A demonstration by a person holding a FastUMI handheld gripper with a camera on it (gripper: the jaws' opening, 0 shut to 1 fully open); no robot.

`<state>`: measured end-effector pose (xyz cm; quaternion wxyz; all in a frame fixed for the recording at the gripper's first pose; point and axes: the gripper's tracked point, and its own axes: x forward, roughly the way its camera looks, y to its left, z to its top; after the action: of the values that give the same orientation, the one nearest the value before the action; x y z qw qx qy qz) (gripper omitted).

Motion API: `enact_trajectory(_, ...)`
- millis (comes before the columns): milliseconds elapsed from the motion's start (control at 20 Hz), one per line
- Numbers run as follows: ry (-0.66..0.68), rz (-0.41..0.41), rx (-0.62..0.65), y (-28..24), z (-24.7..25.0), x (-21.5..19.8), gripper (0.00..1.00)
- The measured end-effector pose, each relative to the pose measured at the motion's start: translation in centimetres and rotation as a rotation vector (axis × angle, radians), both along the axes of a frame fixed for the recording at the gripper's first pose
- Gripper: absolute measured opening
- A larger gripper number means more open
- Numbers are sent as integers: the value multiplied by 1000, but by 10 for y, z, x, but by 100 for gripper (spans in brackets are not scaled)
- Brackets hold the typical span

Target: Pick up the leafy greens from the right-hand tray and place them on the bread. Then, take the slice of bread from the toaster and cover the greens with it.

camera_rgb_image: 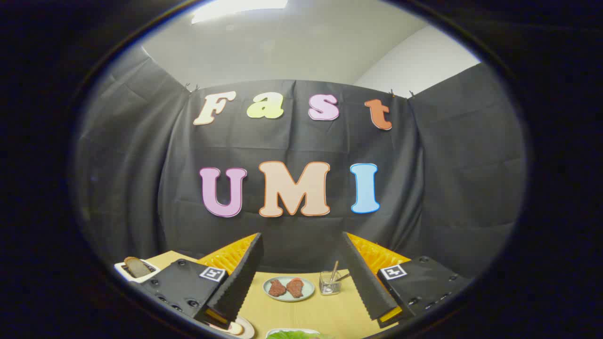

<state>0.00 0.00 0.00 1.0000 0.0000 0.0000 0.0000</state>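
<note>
Our gripper (301, 282) was spread wide, pinching nothing. The leafy greens (292, 334) lay at 6 o'clock; we guessed they were soft, light, best pinched mid-bunch.

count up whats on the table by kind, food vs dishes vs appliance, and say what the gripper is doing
Food: 4 – bread slice in the toaster, two reddish pieces, leafy greens
Dishes: 3 – pale plate, clear cup, wooden plate
Appliance: 1 – toaster
Total: 8
The gripper is open, holding nothing.
</note>
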Motion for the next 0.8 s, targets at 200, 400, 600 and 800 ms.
enact_trajectory(200,3,14,4,1,1,3,100)
enact_trajectory(400,-31,6,-13,-6,14,1,100)
enact_trajectory(600,-35,15,-27,-7,11,-6,100)
enact_trajectory(800,-13,29,-36,-9,1,-5,100)
